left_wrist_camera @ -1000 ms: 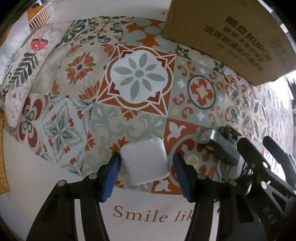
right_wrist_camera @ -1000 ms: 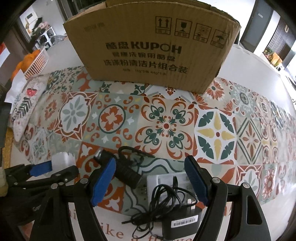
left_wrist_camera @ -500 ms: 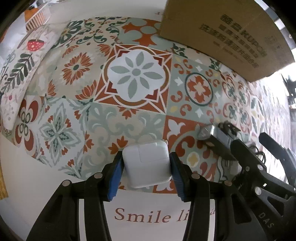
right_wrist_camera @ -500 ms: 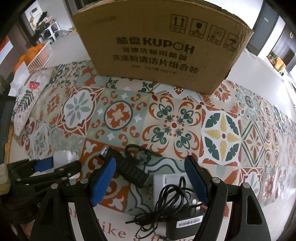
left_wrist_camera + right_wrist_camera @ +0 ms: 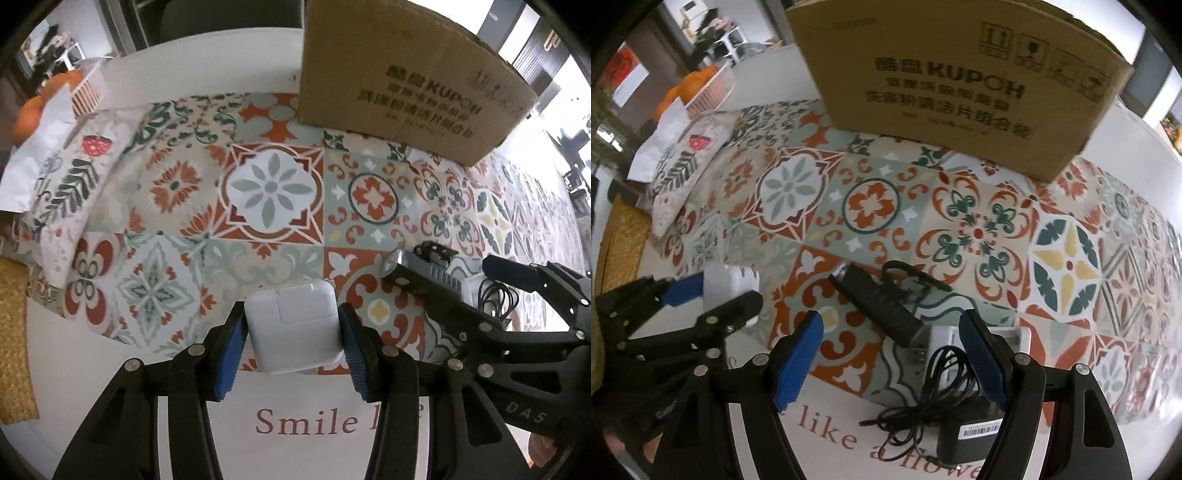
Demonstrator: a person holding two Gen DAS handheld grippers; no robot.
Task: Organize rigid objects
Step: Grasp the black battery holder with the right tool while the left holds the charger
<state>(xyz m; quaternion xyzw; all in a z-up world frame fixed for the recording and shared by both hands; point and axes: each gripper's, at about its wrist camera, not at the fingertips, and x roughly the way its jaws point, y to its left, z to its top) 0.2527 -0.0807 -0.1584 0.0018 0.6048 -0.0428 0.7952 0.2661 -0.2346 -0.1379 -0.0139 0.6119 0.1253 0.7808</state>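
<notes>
Flashlight (image 5: 424, 275) beside claw-held charger (image 5: 293, 326)

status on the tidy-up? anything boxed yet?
Done: nothing visibly boxed; the cardboard box interior is out of view. In hand: the left claw is shut on the white charger, apparently raised off the patterned mat. Left: the black flashlight, the white adapter and the black adapter with cord lie on the mat under the open right claw.

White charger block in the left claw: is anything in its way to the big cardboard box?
Nothing visible. The left claw grips the white charger, and only bare patterned mat lies before the cardboard box.
</notes>
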